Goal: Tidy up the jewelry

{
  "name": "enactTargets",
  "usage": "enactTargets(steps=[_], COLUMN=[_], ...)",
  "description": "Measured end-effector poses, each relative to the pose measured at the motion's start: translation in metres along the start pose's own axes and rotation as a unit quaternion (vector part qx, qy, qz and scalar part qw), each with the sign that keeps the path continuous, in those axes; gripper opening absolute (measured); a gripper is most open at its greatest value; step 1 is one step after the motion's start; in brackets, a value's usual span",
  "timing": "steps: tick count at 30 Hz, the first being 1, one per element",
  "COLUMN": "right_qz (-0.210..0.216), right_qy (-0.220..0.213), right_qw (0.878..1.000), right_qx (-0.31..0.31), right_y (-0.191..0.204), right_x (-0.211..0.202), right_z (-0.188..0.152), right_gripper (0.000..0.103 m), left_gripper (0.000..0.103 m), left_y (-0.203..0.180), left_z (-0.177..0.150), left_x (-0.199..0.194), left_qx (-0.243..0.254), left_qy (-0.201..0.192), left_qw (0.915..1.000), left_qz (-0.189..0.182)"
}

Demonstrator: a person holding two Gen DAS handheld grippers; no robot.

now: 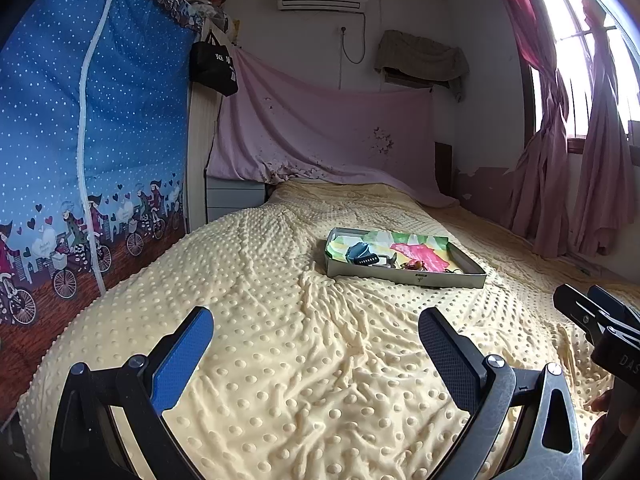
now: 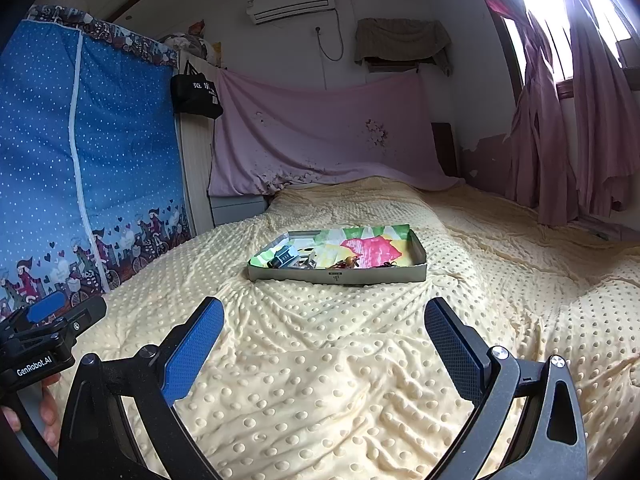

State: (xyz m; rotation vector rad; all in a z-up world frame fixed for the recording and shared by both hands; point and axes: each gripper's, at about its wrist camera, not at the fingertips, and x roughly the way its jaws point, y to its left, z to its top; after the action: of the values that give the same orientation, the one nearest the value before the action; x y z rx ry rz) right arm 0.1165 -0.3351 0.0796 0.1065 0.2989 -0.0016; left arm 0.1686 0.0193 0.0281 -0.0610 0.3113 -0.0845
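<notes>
A shallow grey tray (image 1: 404,276) (image 2: 336,278) lined with bright printed paper rests on the yellow dotted blanket. Inside it lie a dark hair clip (image 1: 360,254) (image 2: 285,258), a small reddish-brown piece of jewelry (image 1: 414,266) (image 2: 346,262) and a thin dark chain-like piece (image 2: 390,265). My left gripper (image 1: 316,324) hovers open over the blanket, well short of the tray and to its left. My right gripper (image 2: 324,316) is also open and empty, short of the tray. Each gripper shows at the edge of the other's view (image 1: 592,312) (image 2: 60,314).
The yellow blanket (image 1: 280,360) (image 2: 340,380) covers the whole bed. A blue dotted fabric wardrobe (image 1: 92,140) stands along the left side. A pink sheet (image 1: 320,136) hangs behind the bed and pink curtains (image 2: 568,128) hang at the right. A hand (image 2: 44,416) holds the left gripper's handle.
</notes>
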Motion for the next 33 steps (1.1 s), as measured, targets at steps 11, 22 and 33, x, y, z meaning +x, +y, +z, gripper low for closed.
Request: enactTargets(steps=[11, 22, 33], right_qz=[0.0, 0.002, 0.001], right_qy=[0.0, 0.002, 0.003], right_qw=[1.0, 1.0, 1.0], right_qx=[0.0, -0.003, 0.0], right_y=[0.0, 0.001, 0.002], right_x=[0.0, 0.002, 0.004], right_z=[0.0, -0.002, -0.003], right_gripper=[0.099, 0.099, 0.099], left_gripper=[0.103, 0.103, 0.103], left_y=[0.001, -0.004, -0.012], left_z=[-0.001, -0.002, -0.002], left_x=[0.002, 0.001, 0.001], left_qx=[-0.001, 0.002, 0.006], left_qy=[0.006, 0.009, 0.008], left_qw=[1.0, 0.9999, 0.9999], left_qz=[0.0, -0.004, -0.006])
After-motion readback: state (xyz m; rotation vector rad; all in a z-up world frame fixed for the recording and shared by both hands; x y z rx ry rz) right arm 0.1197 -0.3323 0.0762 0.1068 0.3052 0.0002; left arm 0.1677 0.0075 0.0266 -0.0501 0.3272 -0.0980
